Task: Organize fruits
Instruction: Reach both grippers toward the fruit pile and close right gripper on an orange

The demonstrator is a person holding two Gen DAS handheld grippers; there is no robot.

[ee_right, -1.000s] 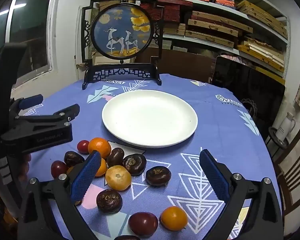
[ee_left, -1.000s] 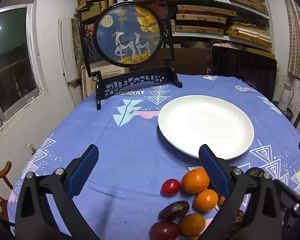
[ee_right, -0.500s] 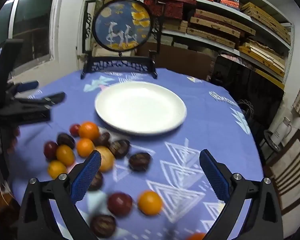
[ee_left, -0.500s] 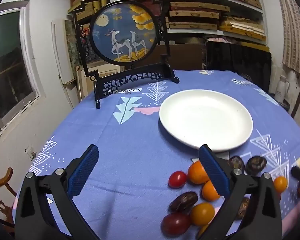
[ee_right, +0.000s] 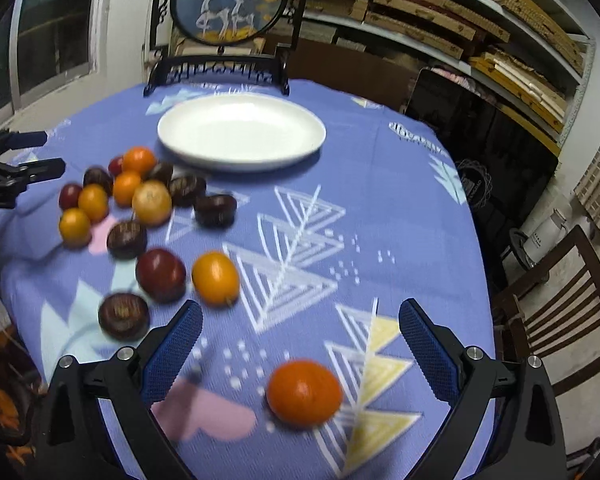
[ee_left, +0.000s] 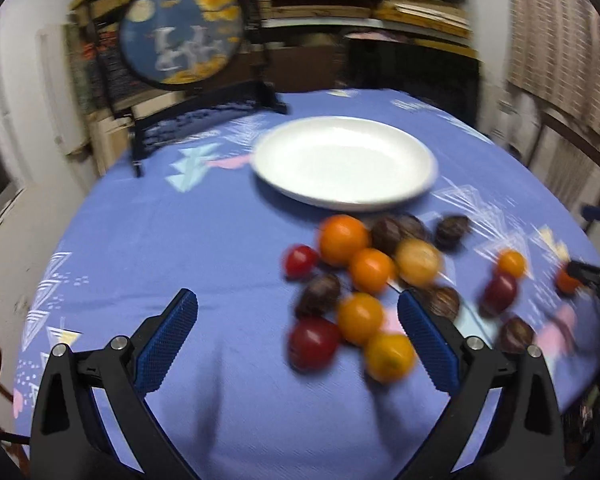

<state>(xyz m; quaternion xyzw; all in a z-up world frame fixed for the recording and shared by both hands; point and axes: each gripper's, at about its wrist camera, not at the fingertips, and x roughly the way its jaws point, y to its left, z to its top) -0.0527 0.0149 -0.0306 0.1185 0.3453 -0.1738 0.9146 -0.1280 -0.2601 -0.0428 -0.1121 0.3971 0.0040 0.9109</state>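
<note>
Now the right gripper (ee_right: 300,334), its blue-padded jaws spread wide and holding nothing, has dropped low over the blue patterned tablecloth (ee_right: 380,208), so that a lone round orange fruit (ee_right: 304,393), out of sight a second ago, lies on the cloth between its fingers. That looks like the first pick lining up, though no fruit has been lifted. Just beyond, a yellow-orange oval fruit (ee_right: 215,278) sits beside a dark red plum-like fruit (ee_right: 160,275), with a brown wrinkled one (ee_right: 123,316) near them.

The left gripper (ee_left: 298,322) is likewise fully open and empty, and its view has swung toward the heap: a red fruit (ee_left: 313,343) and two orange ones (ee_left: 359,318) lie between its pads, where a second ago the cluster sat off to the side. Both views are blurred with motion.

Farther back, the round white plate (ee_right: 300,148) is bare, fruit clustered just short of its rim. Behind it stands the black-framed round deer screen (ee_right: 228,0).
</note>
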